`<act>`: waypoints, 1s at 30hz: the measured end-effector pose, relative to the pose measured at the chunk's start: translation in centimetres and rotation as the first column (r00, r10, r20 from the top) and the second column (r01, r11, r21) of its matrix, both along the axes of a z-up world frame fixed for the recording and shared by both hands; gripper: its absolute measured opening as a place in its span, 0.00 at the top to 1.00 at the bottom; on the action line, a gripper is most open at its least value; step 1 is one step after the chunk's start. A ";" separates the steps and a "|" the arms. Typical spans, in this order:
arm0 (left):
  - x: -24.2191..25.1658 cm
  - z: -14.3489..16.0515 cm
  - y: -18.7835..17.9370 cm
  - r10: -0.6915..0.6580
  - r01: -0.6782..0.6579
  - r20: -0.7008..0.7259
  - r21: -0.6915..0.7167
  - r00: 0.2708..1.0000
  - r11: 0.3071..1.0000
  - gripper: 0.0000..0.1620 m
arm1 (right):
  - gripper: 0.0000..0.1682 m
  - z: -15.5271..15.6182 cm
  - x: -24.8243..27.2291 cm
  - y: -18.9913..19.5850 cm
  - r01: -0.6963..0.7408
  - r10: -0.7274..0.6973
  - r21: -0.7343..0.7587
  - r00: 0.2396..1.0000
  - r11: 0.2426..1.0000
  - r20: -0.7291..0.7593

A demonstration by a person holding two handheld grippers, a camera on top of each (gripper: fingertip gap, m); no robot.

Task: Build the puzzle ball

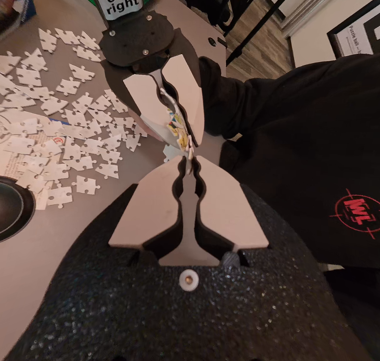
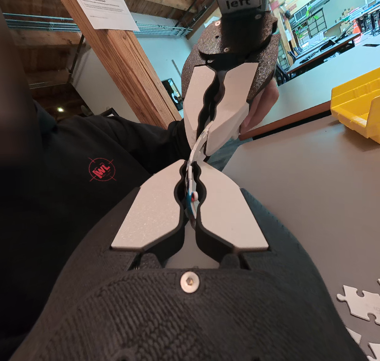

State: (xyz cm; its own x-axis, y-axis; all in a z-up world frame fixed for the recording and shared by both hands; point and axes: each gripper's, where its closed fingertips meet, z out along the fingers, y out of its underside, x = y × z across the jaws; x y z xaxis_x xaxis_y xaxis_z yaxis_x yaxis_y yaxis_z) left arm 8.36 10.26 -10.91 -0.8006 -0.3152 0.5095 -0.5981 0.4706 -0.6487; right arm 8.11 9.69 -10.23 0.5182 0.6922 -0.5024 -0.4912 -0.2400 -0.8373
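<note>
My left gripper point(image 1: 189, 162) is shut on the edge of a white puzzle piece point(image 1: 189, 165). My right gripper point(image 1: 181, 142) comes in from above, tip to tip with it, shut on a short curved strip of joined puzzle pieces point(image 1: 178, 128) with colourful print. In the right wrist view, my right gripper point(image 2: 190, 164) clamps that curved strip point(image 2: 191, 197). The left gripper point(image 2: 202, 148) holds its white piece point(image 2: 197, 148) against the strip's far end. The two meet in the air above the table edge; I cannot tell whether they are locked together.
Many loose white puzzle pieces point(image 1: 72, 125) lie face down on the grey table point(image 1: 61, 248), some on a printed sheet point(image 1: 14, 162). A black round stand point(image 1: 12, 207) sits at the left and a blue box point(image 1: 20, 4) at the far left. A yellow bin point(image 2: 357, 108) stands on the table. A person's black sleeve point(image 1: 298, 145) is close behind the grippers. The grippers are tip to tip, or close to it.
</note>
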 end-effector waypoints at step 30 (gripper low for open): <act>-1.9 -0.9 0.1 -0.121 0.139 -0.109 0.179 0.987 0.974 0.99 | 0.96 0.1 -0.7 -0.1 -0.055 0.053 -0.031 0.996 0.998 -0.073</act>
State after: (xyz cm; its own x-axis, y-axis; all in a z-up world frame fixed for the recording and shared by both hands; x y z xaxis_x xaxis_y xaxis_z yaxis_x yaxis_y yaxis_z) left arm 6.44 10.31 -11.77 -0.7905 -0.3081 0.5294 -0.5799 0.6548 -0.4848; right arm 7.44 9.62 -10.17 0.4418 0.7005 -0.5604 -0.5357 -0.2950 -0.7912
